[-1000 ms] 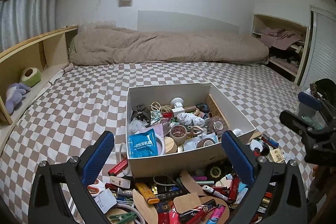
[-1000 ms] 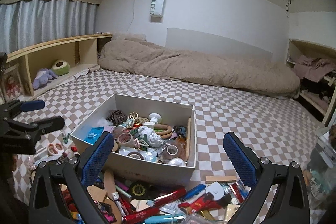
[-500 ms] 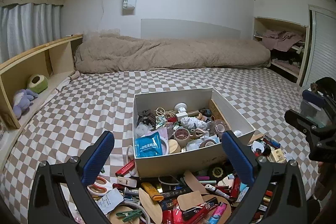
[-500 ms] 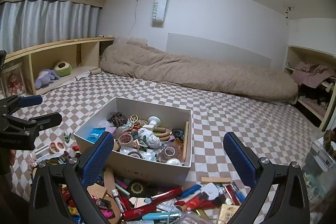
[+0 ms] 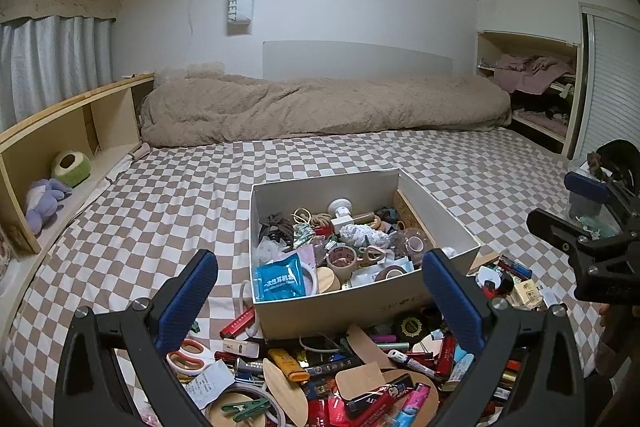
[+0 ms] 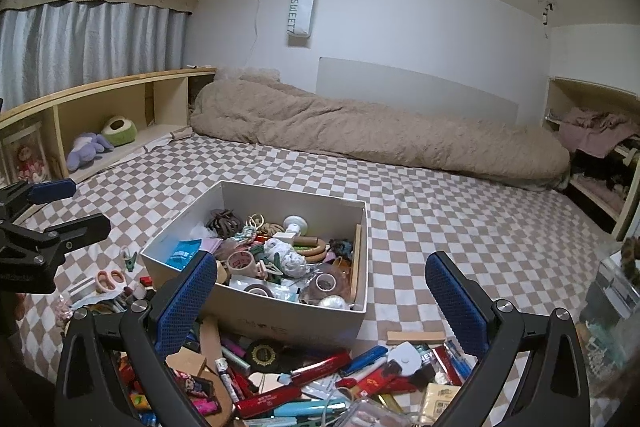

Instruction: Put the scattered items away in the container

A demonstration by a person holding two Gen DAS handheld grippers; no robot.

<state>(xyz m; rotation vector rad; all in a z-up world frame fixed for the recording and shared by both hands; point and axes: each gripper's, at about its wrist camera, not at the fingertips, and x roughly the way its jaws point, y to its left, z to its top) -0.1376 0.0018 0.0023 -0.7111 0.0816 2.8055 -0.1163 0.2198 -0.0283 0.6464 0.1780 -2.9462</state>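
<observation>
— Checked bedspread (image 5: 168, 211) all round; where's your clutter?

— Your pile (image 5: 344, 379) lies at the box's (image 5: 360, 311) near wall, straight below both tongs, long sticks pointing every way.

— Which hand goes?

— Either looks equally near, I'd judge. Left tongs (image 5: 320, 299) and right tongs (image 6: 320, 299) gape wide, holding nothing.

— Hidden?

— Your pile's near edge is cut off by the frame.
</observation>
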